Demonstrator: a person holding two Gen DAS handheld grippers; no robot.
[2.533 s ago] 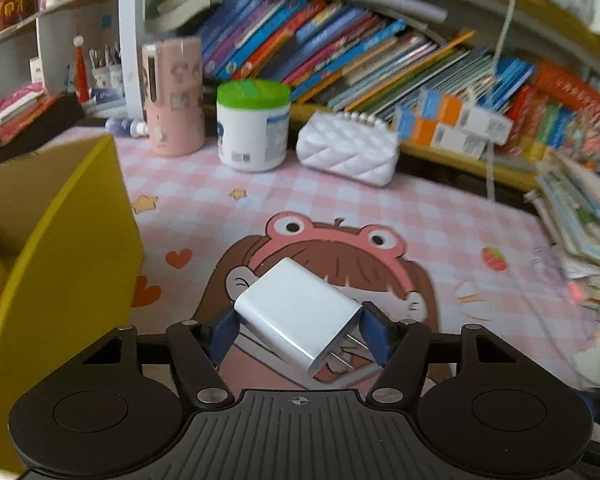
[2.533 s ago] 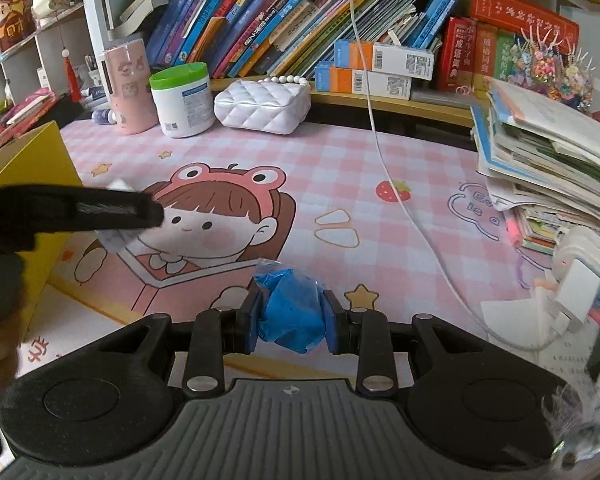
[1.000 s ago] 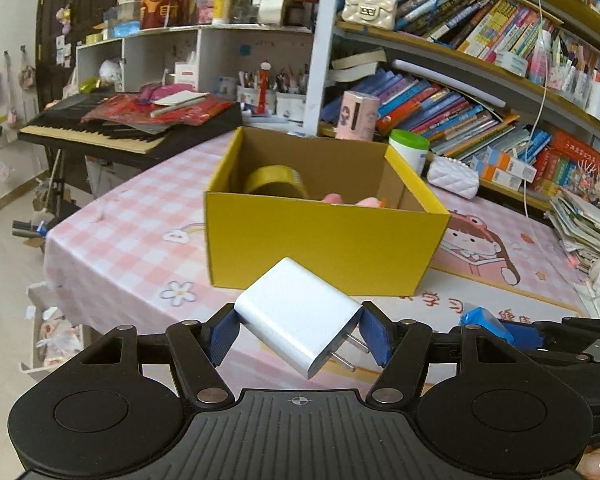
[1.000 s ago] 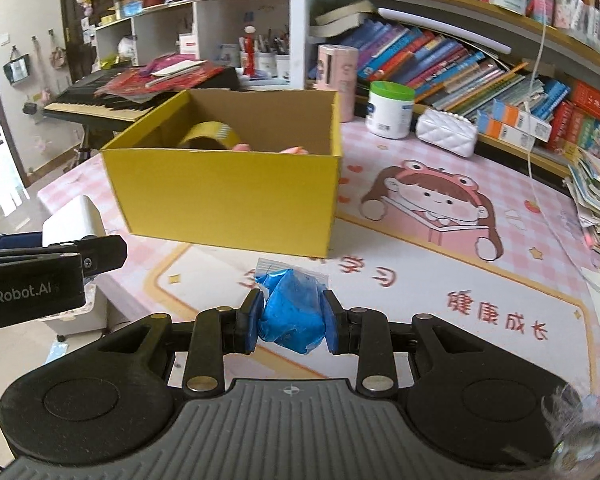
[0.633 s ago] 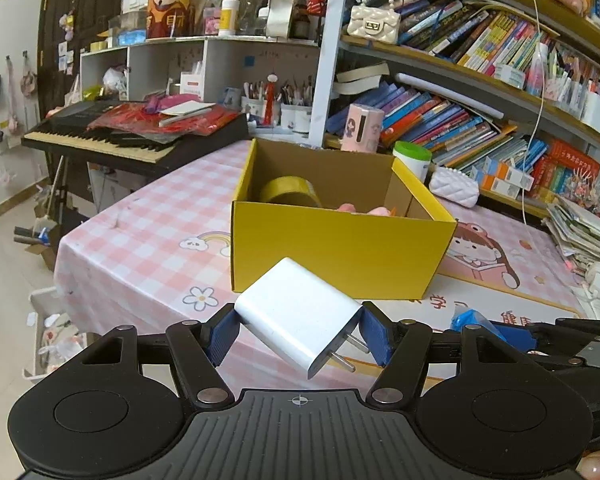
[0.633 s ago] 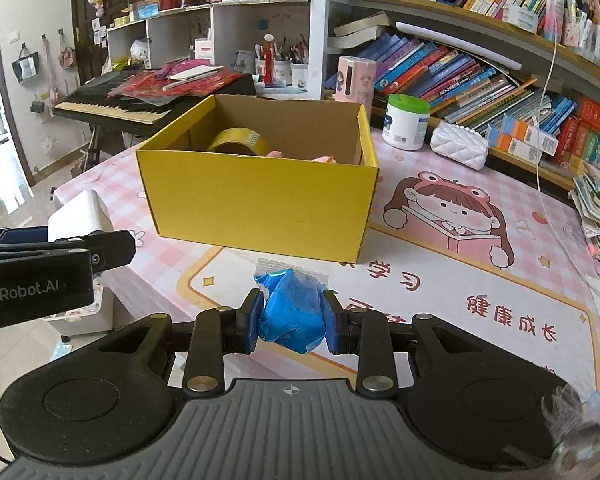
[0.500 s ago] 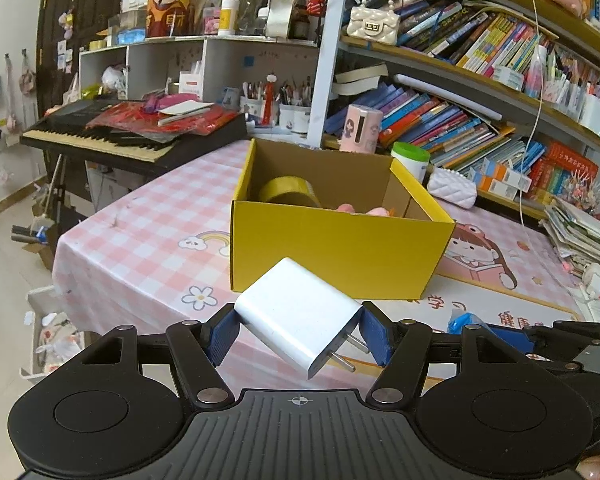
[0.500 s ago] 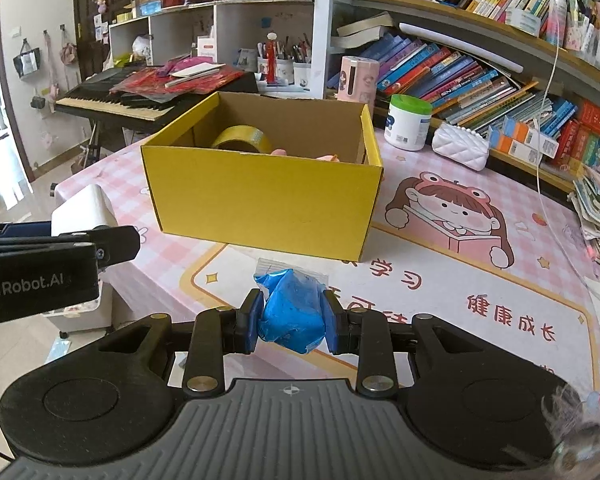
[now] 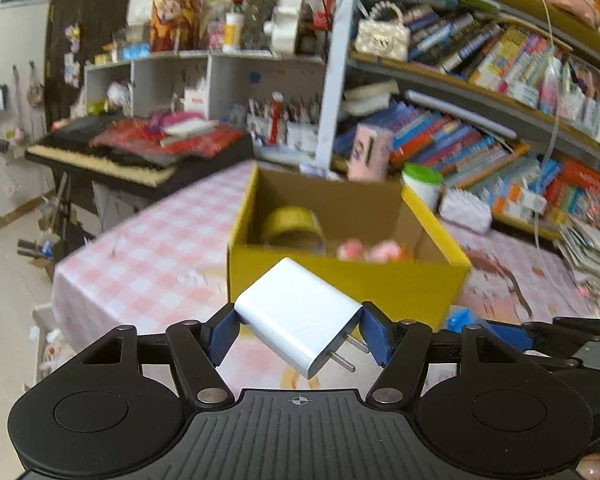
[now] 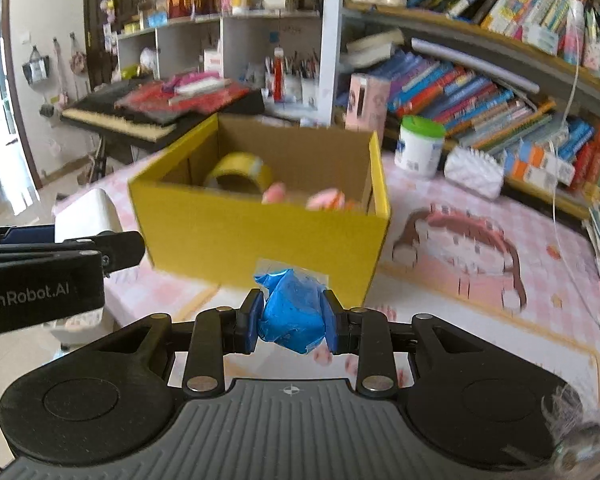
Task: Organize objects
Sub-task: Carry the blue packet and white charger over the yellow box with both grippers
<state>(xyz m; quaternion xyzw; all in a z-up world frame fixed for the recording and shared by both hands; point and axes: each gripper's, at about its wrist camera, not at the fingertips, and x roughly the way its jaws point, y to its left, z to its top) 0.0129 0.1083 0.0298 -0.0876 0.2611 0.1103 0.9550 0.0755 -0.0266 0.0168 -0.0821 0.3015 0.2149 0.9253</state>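
left gripper clamps white charger | right gripper pinches blue packet | risk: corner-held charger may twist loose short of yellow box

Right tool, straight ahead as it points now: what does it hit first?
Most likely the near wall of the yellow box, straight ahead of the right tool gripping the blue packet. Depth is unclear.

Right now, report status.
Left gripper shut on white charger. Right gripper shut on blue packet. Yellow box ahead, open, nothing blocking.
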